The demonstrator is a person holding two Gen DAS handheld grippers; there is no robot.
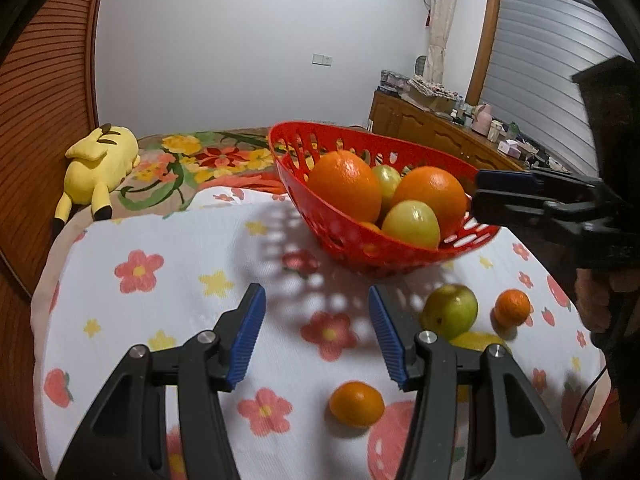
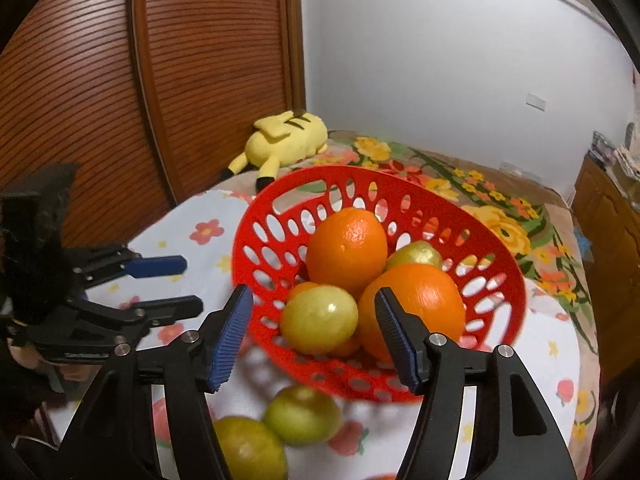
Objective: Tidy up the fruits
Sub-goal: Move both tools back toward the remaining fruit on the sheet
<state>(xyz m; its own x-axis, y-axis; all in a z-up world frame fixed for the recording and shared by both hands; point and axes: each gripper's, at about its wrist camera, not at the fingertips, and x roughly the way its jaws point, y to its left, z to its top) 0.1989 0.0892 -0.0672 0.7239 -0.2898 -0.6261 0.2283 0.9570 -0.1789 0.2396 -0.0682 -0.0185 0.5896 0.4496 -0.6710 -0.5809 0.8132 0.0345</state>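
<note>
Blue-padded jaws of the left gripper (image 1: 318, 334) stand wide apart and hold nothing above a flower-printed cloth (image 1: 168, 280), with a small orange (image 1: 356, 403) lying on the cloth just below them. Beside its right finger rest a green fruit (image 1: 451, 311), a second small orange (image 1: 512, 307) and a yellowish fruit (image 1: 478, 341) half hidden behind the finger. Farther back sits a red perforated basket (image 1: 360, 242) holding two large oranges (image 1: 345, 185) and greenish-yellow fruit (image 1: 412, 223). From the other side, the right gripper (image 2: 314, 334) hovers at the basket's near rim, its jaws also spread and empty, with two green fruits (image 2: 303, 415) on the cloth beneath. A yellow plush toy (image 1: 100, 160) lies on the bed behind.
</note>
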